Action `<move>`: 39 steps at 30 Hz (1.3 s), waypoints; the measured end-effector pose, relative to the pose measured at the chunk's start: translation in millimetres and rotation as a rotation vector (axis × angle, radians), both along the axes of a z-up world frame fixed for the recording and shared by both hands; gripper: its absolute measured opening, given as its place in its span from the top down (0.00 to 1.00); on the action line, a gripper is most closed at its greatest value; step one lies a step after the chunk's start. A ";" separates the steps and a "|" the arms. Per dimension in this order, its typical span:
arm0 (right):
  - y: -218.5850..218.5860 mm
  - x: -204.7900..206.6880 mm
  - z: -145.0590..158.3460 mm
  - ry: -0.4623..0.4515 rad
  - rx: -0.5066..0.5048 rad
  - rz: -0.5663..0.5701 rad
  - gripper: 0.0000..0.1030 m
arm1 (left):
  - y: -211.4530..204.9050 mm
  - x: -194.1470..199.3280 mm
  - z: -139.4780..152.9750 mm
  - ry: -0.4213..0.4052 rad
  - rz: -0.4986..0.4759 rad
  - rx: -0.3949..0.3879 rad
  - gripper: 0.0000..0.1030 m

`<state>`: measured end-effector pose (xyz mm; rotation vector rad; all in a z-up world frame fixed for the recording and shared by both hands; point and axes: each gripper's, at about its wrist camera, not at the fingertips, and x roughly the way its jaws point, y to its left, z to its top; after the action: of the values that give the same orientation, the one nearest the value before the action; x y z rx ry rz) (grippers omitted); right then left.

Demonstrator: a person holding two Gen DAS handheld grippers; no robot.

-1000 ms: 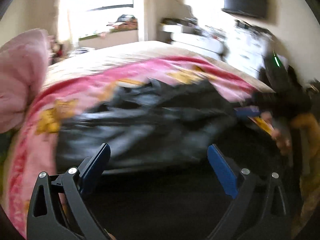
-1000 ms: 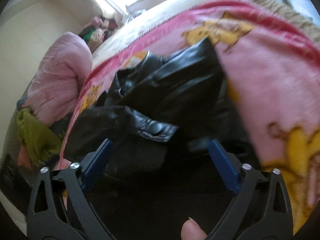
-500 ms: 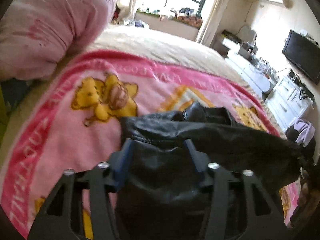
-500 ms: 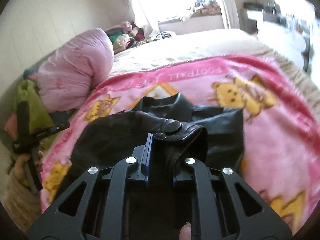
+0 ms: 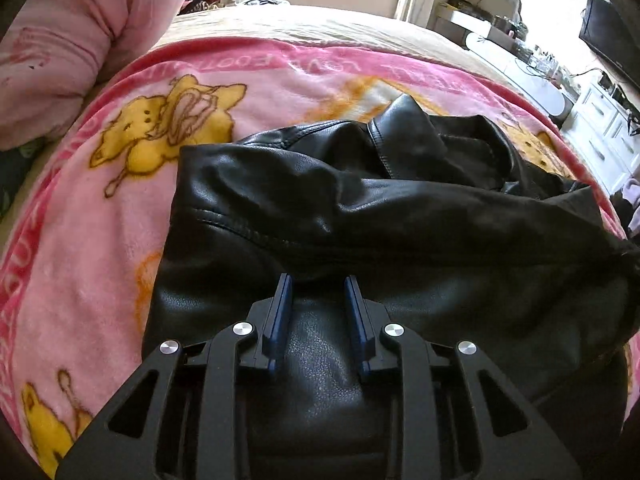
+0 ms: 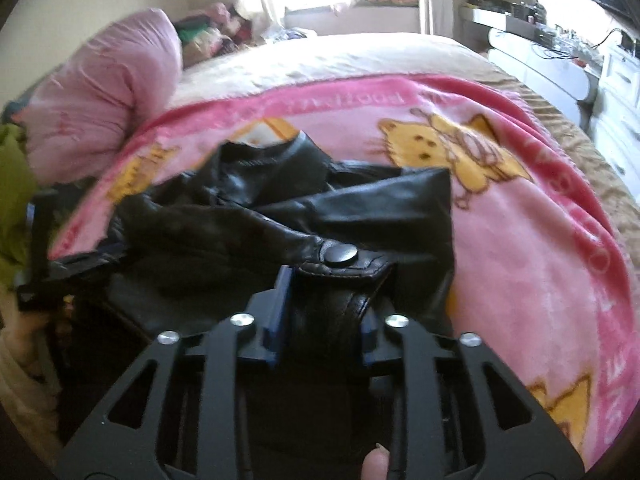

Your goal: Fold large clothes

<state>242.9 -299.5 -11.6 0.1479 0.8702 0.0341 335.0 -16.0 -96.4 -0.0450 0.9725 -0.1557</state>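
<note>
A black leather jacket [image 5: 400,208] lies crumpled on a pink cartoon blanket [image 5: 80,240] on a bed. My left gripper [image 5: 316,292] sits low over the jacket's near left part. Its jaws are closing, with a bulge of leather pinched between the blue pads. In the right wrist view the jacket [image 6: 280,216] spreads across the blanket [image 6: 520,260]. My right gripper [image 6: 326,280] holds a thick fold that carries a snap button [image 6: 340,256]. Its jaws are opening a little, and the leather still fills the gap between them. A thumb tip [image 6: 376,464] shows at the bottom edge.
A rolled pink quilt [image 5: 72,40] lies at the bed's left end, also in the right wrist view as the quilt [image 6: 104,92]. Beige bedding lies beyond the blanket. White drawers [image 5: 600,120] and a wall television [image 5: 608,32] stand to the right. Green cloth [image 6: 12,200] lies at the left.
Both grippers stood wide open a second ago and have since narrowed onto the jacket. The left one swung in and down over the jacket. The right one gathered the fold with the snap button.
</note>
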 end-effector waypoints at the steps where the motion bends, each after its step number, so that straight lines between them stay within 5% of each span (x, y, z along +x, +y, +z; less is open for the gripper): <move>1: -2.1 -0.9 0.0 0.011 0.004 -0.014 0.69 | 0.4 -0.1 -0.2 0.001 -0.001 -0.001 0.75; 4: -8.0 -10.6 18.6 -0.056 0.022 -0.056 0.45 | 0.8 -0.8 0.6 -0.002 -0.007 -0.002 0.75; 9: 16.5 -14.1 46.7 -0.177 -0.072 0.000 0.44 | 1.5 -0.4 0.8 -0.008 -0.011 -0.007 0.75; 15: 63.3 14.8 13.9 -0.053 -0.117 0.133 0.36 | 1.4 -0.8 1.0 -0.009 -0.014 -0.004 0.75; 16: 67.2 20.9 4.0 -0.001 -0.131 0.132 0.30 | 1.4 -0.9 1.0 -0.010 -0.015 -0.004 0.75; 21: 62.1 41.9 -44.4 0.188 -0.169 0.098 0.29 | 0.8 -1.0 1.5 -0.012 -0.025 -0.006 0.75; 25: 58.3 44.9 -57.1 0.194 -0.149 0.097 0.29 | 0.8 -0.7 0.9 -0.014 -0.033 -0.008 0.75; 29: 52.7 34.2 -37.3 0.149 -0.098 0.110 0.28 | 2.9 -3.6 5.4 -0.014 -0.044 -0.011 0.74; 30: 51.2 28.9 -29.9 0.126 -0.078 0.113 0.28 | 3.4 -5.4 8.0 -0.012 -0.049 -0.012 0.72; 32: 47.8 13.7 -9.8 0.063 -0.043 0.116 0.26 | 6.8 -12.1 19.1 -0.013 -0.065 -0.053 0.44; 39: 46.4 -24.6 12.8 -0.019 -0.096 0.128 0.25 | 0.9 -57.8 55.9 -0.136 -0.090 -0.001 0.41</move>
<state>218.3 -253.0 1.3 0.0023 0.8595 0.1127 277.2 -15.1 -40.5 0.0082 0.8387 -0.2388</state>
